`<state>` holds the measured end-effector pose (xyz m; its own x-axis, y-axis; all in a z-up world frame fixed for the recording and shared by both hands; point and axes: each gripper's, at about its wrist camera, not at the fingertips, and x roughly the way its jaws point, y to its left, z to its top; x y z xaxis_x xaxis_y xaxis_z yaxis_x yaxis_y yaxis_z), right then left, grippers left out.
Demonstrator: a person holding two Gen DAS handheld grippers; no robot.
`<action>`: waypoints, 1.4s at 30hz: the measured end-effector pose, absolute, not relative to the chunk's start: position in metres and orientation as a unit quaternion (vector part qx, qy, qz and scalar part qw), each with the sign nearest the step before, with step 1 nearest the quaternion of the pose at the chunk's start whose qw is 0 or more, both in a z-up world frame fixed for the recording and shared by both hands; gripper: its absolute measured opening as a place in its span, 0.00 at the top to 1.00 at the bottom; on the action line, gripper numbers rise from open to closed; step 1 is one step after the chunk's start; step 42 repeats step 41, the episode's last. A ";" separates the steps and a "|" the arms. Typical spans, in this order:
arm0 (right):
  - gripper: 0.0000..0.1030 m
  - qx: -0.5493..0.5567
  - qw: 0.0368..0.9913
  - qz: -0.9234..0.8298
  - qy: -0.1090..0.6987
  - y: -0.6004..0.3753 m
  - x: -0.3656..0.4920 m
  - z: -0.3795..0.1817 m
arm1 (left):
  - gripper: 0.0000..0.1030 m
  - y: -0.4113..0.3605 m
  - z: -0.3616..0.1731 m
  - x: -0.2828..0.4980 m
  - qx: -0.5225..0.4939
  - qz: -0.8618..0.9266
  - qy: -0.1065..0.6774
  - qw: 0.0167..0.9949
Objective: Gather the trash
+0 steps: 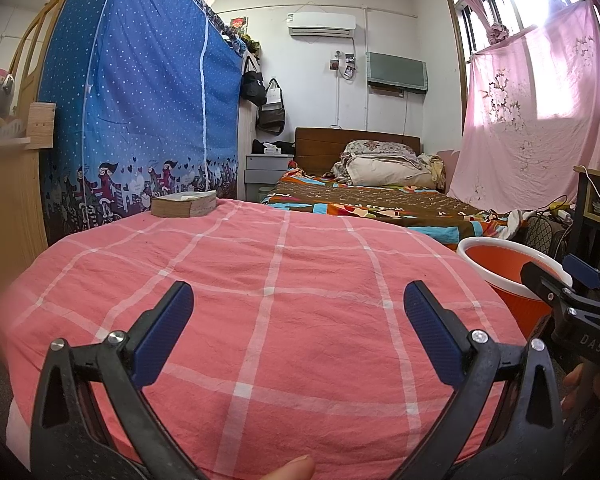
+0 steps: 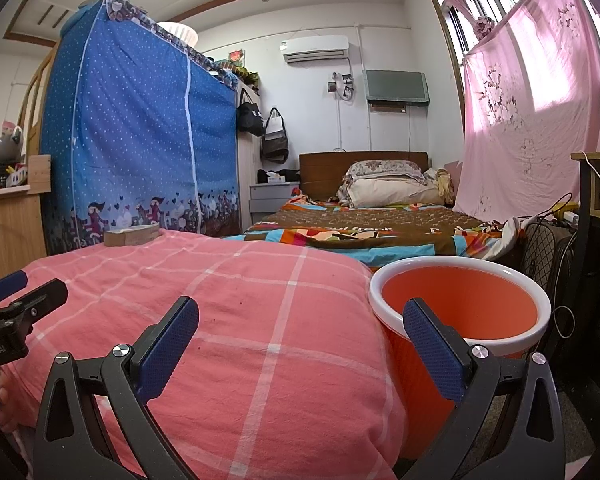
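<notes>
In the left wrist view, the left hand-held gripper (image 1: 298,334) is held above a pink checked cloth (image 1: 260,300) with its jaws spread wide and nothing between them. A book (image 1: 184,204) is seen lying flat at the far left corner of the cloth, its long axis running left to right. An orange bin (image 1: 500,276) with a white rim is seen just beside the cloth's right edge, standing upright with its mouth pointing up. The right hand-held gripper (image 1: 556,276) is partly seen in front of the bin.

In the right wrist view, the right hand-held gripper (image 2: 300,338) is likewise seen with its jaws wide apart and nothing held, one finger over the cloth (image 2: 240,320) and the other in front of the bin (image 2: 460,308). The inside of the bin, as far as it is shown, is bare. No loose trash can be made out on the cloth. A bed (image 2: 380,224) with a patterned cover is seen beyond.
</notes>
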<state>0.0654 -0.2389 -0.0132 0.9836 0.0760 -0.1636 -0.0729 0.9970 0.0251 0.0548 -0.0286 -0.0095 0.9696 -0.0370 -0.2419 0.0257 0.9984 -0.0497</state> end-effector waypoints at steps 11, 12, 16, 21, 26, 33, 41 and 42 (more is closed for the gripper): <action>0.00 0.010 0.996 0.037 0.084 -0.238 0.066 -0.013 | 0.00 -0.029 -0.010 0.055 -0.023 -0.016 0.123 0.992; 0.00 0.010 0.996 0.038 0.084 -0.238 0.066 -0.013 | 0.00 -0.029 -0.009 0.054 -0.023 -0.016 0.123 0.992; 0.00 0.009 0.996 0.038 0.084 -0.238 0.066 -0.013 | 0.00 -0.029 -0.010 0.054 -0.024 -0.016 0.123 0.992; 0.00 0.010 0.996 0.037 0.084 -0.238 0.066 -0.012 | 0.00 -0.031 -0.009 0.053 -0.018 -0.004 0.116 0.993; 0.00 0.010 0.996 0.037 0.084 -0.238 0.066 -0.012 | 0.00 -0.028 -0.008 0.054 -0.019 0.016 0.114 0.993; 0.00 0.008 0.995 0.039 0.087 -0.236 0.065 -0.016 | 0.00 -0.025 -0.007 0.054 -0.021 0.019 0.114 0.993; 0.00 0.007 0.995 0.040 0.089 -0.234 0.064 -0.019 | 0.00 -0.024 -0.007 0.055 -0.026 0.019 0.117 0.993; 0.00 0.007 0.995 0.040 0.089 -0.234 0.064 -0.019 | 0.00 -0.024 -0.007 0.055 -0.026 0.019 0.117 0.993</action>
